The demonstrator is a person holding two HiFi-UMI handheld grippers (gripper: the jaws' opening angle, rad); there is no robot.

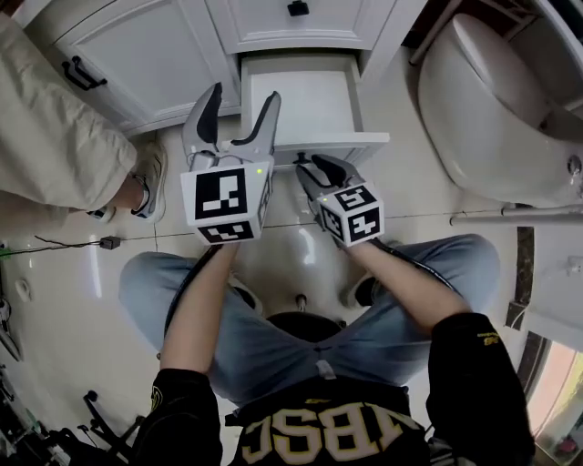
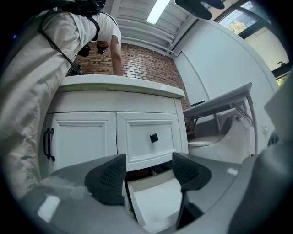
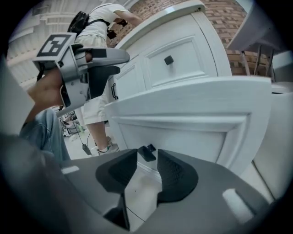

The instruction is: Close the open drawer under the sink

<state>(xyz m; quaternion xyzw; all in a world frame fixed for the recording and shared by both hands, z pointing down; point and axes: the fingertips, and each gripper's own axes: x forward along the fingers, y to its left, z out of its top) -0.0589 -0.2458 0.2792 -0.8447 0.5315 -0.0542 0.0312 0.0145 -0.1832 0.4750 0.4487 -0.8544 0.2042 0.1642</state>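
The white drawer (image 1: 305, 105) under the sink stands pulled out, and its inside looks empty. In the left gripper view the drawer (image 2: 155, 201) lies just below the jaws. My left gripper (image 1: 244, 96) hovers open over the drawer's left wall with nothing between its fingers; it shows as well in its own view (image 2: 149, 167). My right gripper (image 1: 308, 164) is at the drawer's front panel (image 3: 192, 114), low and in the middle. Its jaws stand nearly together, and the small black knob (image 3: 147, 152) sits between the tips of the right gripper (image 3: 147, 157).
A person in beige trousers (image 1: 55, 136) stands at the cabinet on the left, beside a door with a black handle (image 1: 82, 73). A white toilet (image 1: 492, 100) fills the right. Above the open drawer is a shut one with a black knob (image 1: 298, 9). A cable (image 1: 109, 242) lies on the floor.
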